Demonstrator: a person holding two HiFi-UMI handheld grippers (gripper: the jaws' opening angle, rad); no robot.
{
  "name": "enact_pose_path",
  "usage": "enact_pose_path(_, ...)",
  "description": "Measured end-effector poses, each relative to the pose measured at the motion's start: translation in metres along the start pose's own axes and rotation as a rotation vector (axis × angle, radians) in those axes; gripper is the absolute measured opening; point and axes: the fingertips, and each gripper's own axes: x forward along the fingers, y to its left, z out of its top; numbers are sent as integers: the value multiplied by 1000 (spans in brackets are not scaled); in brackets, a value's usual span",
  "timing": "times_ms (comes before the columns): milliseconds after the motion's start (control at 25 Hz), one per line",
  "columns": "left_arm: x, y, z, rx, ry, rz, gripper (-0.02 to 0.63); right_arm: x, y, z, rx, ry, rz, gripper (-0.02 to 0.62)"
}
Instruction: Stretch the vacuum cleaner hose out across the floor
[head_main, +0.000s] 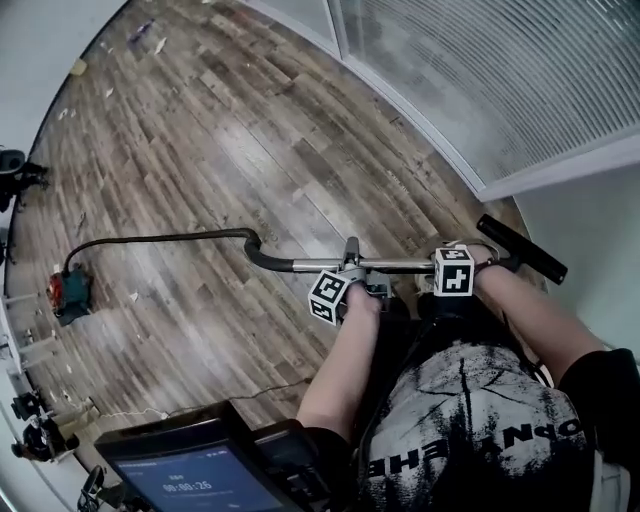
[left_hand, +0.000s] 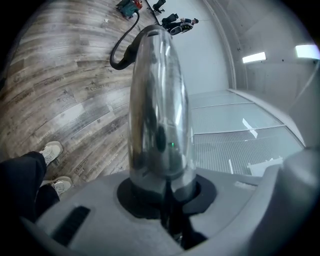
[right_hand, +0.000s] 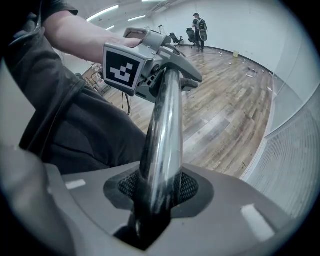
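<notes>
L gripper (head_main: 353, 270) is clamped on the chrome wand tube (head_main: 400, 266). R gripper (head_main: 460, 262) is clamped on the same tube, nearer the black nozzle (head_main: 520, 248) at its right end. I've got the tube approx level, just in front of the person's torso. The black hose (head_main: 150, 239) leaves the bent end of the tube and runs left, nearly straight, over the wood floor (head_main: 230, 130) to the red/teal vac body (head_main: 70, 293), well apart from both grippers.
</notes>
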Motion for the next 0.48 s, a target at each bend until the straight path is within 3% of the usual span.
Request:
enact_pose_path(160,9,4,2,-11,47,-22,60,0,-6,3,19,27,-21,140)
enact_pose_path(400,12,-2,-23,41,281,-81,115,-14,-18,1,-1,83,-44,140)
enact_pose_path(480,11,0,-32,64,323,-74,150,-16,-25,-5,-29,98,-41,140)
